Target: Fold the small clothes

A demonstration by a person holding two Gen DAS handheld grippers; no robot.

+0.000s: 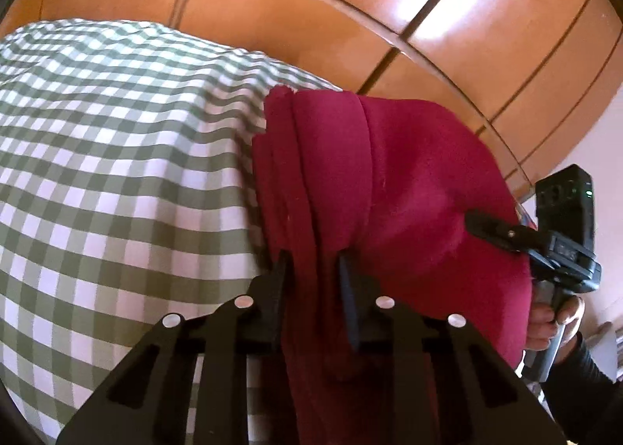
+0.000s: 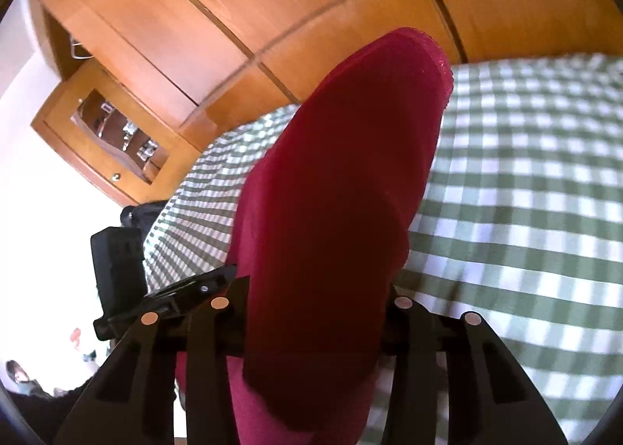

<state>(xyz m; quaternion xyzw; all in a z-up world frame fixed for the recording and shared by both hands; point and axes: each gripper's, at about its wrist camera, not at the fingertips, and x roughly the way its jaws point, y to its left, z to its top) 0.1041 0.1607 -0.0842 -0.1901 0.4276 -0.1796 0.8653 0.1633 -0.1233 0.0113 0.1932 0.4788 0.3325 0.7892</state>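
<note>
A crimson garment is pinched at one edge by the left gripper and at another by the right gripper. It is held above a green checked cloth, apparently so a fold can be laid down.

- Left gripper: matte black plastic, two flat tapered fingers, angular cut-out slots in the body.
- Four round silver discs on its finger bases.
- Right gripper: same black build, four pale round discs, slotted body.
- From the left wrist view: black boxy camera block on top of the right gripper, small green light.
- Person's hand with a black long sleeve.
</note>
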